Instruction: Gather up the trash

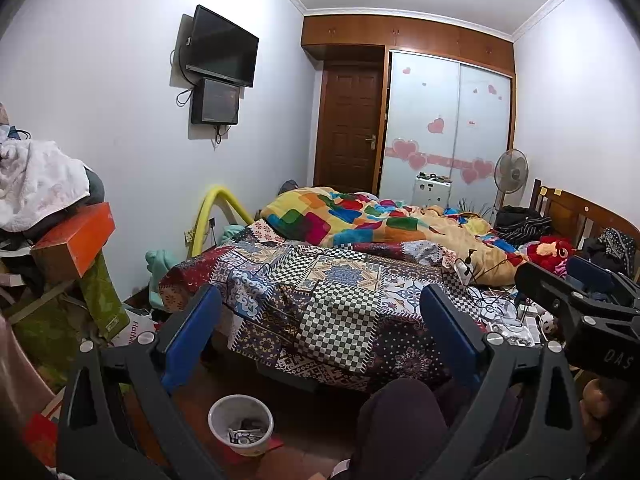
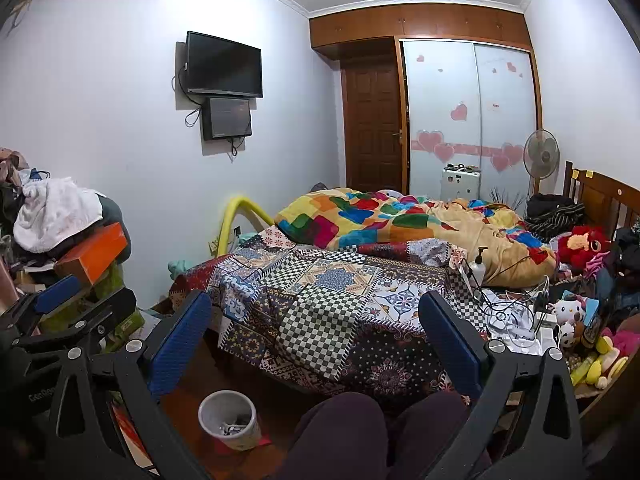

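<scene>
Bedroom walls surround you, with a bed [image 1: 320,288] under a patchwork cover filling the middle and a colourful blanket [image 1: 360,216] heaped at 12 o'clock. Your knees [image 2: 344,432] hide the floor at 6 o'clock, and clutter at 3 o'clock is too tangled to identify. Your left tool [image 1: 320,312] and right tool [image 2: 316,316] both sit released, jaws wide apart, gripping nothing. At 7 o'clock the white bin [image 1: 241,424] stands on the floor, its rubbish [image 1: 246,435] hard to make out.
</scene>
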`<state>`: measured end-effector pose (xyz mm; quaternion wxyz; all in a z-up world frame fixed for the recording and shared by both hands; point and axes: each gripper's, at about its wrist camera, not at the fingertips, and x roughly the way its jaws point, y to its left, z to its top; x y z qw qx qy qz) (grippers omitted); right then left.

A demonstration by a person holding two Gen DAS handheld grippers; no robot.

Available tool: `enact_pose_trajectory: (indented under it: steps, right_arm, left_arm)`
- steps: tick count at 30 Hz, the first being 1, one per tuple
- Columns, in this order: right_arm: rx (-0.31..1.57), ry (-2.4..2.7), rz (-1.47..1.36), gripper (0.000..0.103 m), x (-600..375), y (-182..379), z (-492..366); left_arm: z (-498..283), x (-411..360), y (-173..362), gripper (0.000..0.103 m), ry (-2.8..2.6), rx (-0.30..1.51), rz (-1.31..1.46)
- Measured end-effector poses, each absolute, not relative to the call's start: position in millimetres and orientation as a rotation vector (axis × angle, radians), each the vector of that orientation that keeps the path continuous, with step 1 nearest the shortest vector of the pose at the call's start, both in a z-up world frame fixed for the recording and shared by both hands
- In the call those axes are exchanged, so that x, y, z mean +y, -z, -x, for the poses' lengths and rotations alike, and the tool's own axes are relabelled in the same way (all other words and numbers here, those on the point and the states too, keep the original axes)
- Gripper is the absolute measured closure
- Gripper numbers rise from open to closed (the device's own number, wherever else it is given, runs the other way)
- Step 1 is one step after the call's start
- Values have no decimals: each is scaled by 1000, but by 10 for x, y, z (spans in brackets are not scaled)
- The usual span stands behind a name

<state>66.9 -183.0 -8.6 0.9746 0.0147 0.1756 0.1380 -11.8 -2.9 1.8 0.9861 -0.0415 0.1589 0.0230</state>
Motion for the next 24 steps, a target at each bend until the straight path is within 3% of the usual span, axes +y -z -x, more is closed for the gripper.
enact_pose_trajectory:
  steps: [24]
  right_arm:
    - [368, -297, -24, 0, -1887, 81, -697]
  left_arm:
    - [109, -120, -16, 3, -43, 332, 103]
